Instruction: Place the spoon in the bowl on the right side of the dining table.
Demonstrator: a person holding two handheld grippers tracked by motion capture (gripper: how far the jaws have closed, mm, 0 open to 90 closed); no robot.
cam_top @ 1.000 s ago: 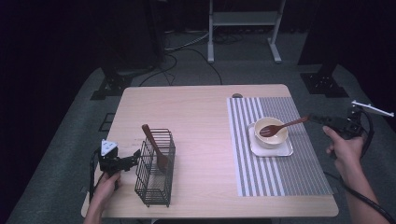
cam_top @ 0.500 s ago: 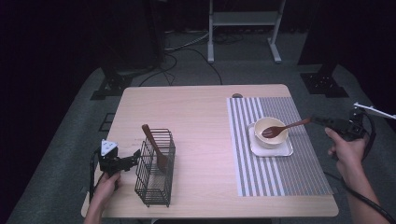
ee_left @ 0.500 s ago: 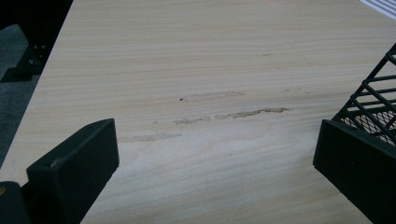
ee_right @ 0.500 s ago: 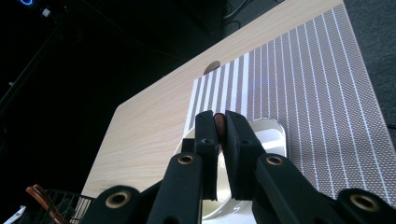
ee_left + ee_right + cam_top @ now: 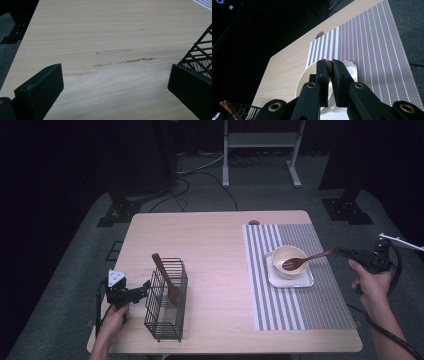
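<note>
On table: wire basket near front-left w/ spatula leaning inside. Placemat on right half; plate on it, bowl on plate, spoon in bowl, handle out to the right.

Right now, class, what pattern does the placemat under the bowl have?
The placemat has grey and white stripes; the high view shows it best.
</note>
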